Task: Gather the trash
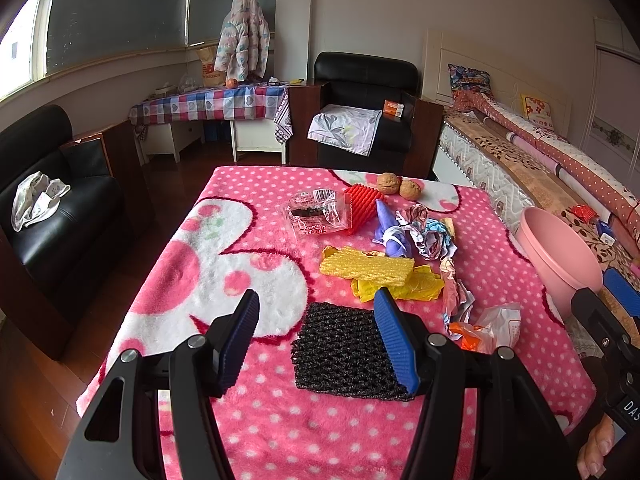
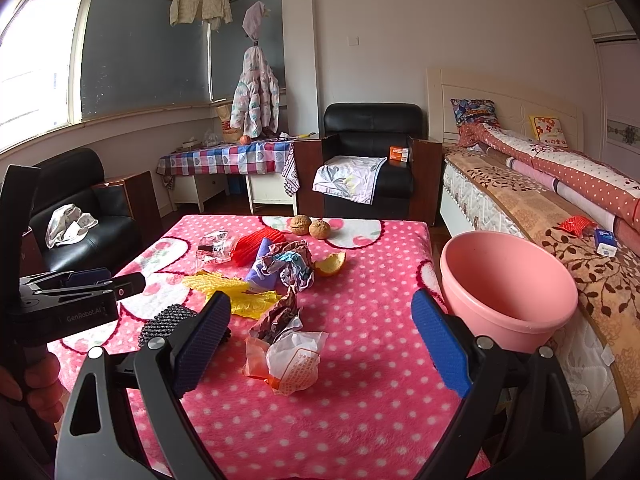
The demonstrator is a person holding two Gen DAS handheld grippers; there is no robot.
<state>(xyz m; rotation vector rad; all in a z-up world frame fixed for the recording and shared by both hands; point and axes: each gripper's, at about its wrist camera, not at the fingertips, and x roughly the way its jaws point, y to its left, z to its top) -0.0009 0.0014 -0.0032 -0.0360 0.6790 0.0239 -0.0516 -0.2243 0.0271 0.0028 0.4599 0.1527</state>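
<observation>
Both grippers' fingers are standing wide apart, holding nothing. Left gripper [image 1: 316, 340] is hovering over one black mesh pad [image 1: 340, 348], its long axis running away from the camera. Right gripper [image 2: 320, 340] is hovering above one crumpled white wrapper [image 2: 294, 360]. One pink basin [image 2: 508, 288] is sitting at the blanket's [image 2: 360, 420] right edge; two walnuts [image 2: 310, 226] are lying at the far edge.
</observation>
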